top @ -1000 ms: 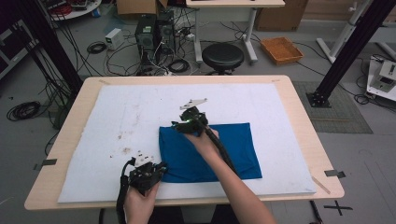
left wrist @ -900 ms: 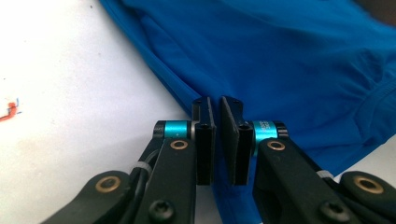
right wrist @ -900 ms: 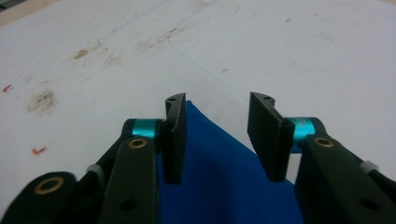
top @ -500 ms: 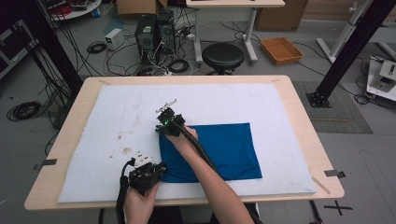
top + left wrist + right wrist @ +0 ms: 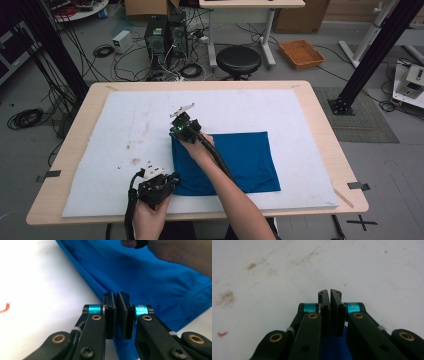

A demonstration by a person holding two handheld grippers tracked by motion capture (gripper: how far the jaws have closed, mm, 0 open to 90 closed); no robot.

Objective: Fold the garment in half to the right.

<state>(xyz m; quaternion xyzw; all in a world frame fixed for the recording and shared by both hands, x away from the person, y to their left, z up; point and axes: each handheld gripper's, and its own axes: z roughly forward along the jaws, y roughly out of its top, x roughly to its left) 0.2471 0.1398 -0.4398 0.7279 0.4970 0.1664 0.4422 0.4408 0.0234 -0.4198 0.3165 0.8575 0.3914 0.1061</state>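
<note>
With the blue cloth (image 5: 235, 162) lying flat at the tabletop's 5 o'clock, the left gripper (image 5: 167, 181) pinches its near-left corner and the right gripper (image 5: 181, 120), jaws just closed, nips its far-left corner, so lifting both evenly to fold rightward seems next.

The cloth (image 5: 240, 160) in the middle of the high view is bright blue all over, with no pattern. It lies on a white sheet (image 5: 125, 125) that has little brown spots on its left part, and the table (image 5: 320, 115) under it is light wood colour. Both the left gripper (image 5: 156, 186) and the right gripper (image 5: 184, 126) are black, and close up each has shiny light blue rings and small gold dots.
</note>
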